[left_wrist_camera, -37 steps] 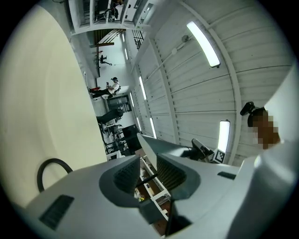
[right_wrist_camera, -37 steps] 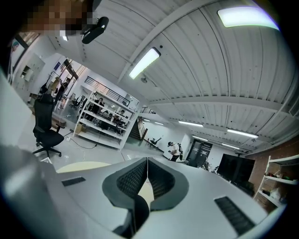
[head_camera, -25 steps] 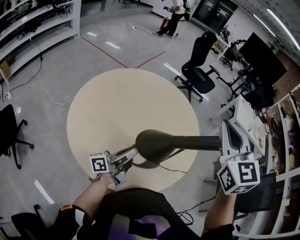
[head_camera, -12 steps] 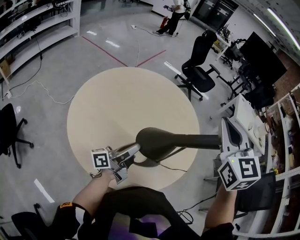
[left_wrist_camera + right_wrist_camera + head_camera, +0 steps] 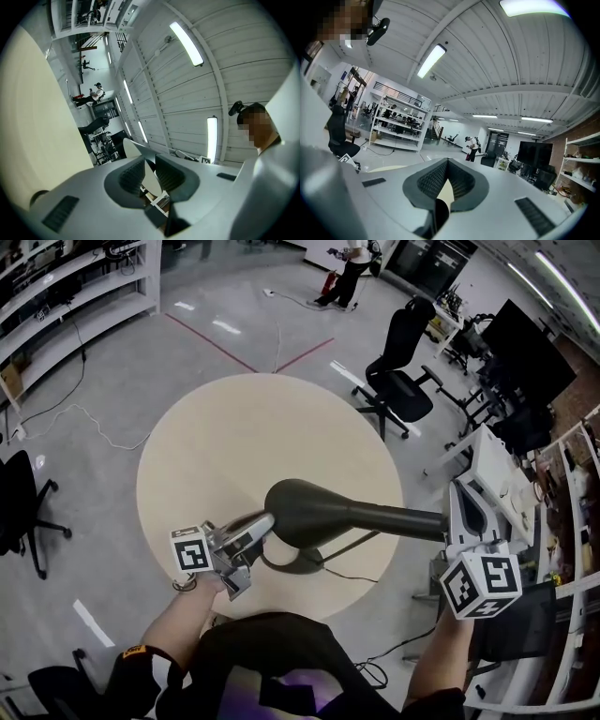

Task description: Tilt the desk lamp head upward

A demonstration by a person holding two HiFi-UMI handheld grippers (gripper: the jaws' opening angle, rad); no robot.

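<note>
A dark desk lamp stands near the front edge of the round beige table (image 5: 206,446). Its oval head (image 5: 300,510) is raised over its base (image 5: 292,564). A thick arm (image 5: 394,519) runs from the head to the right. My left gripper (image 5: 262,526) is shut on the head's left rim, which shows as a thin pale edge (image 5: 140,150) between the left gripper's (image 5: 149,161) pads. My right gripper (image 5: 450,517) is shut on the far end of the arm. That arm appears as a dark shape (image 5: 436,220) low between the right gripper's (image 5: 446,180) pads.
A thin cable (image 5: 349,577) runs from the lamp base toward the table's right edge. Black office chairs stand beyond the table (image 5: 403,381) and at the left (image 5: 19,507). A white desk (image 5: 497,479) and monitors (image 5: 525,352) are at the right, and a person (image 5: 352,268) stands far back.
The lamp head has moved up and a little left over the table, with the left gripper moving along with it. The right gripper has stayed almost in place on the arm.
</note>
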